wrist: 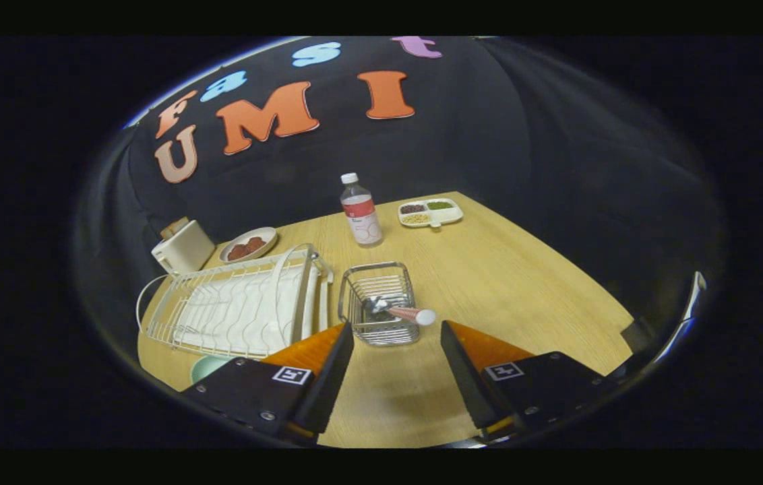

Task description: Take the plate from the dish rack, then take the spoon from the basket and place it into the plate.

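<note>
Wooden table (489, 283), rack (240, 306), basket (379, 303), bottle (360, 210)

Matt wood-grain table (489, 283), shiny wire-metal basket (378, 303), white coated-wire dish rack (240, 306).

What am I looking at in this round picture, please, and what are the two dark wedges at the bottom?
The wedges are the two fingers of a hand-held gripper; a person carries it, and the camera rides on it, looking forward along the fingers. They stand open and hold nothing. Just ahead of them on the wooden table is a wire basket with a spoon whose handle pokes over the rim. Beside the basket lies a white dish rack; a pale green plate peeks out by its near corner. Beyond stand a bottle, a divided tray, a small dish and a white box.
</note>
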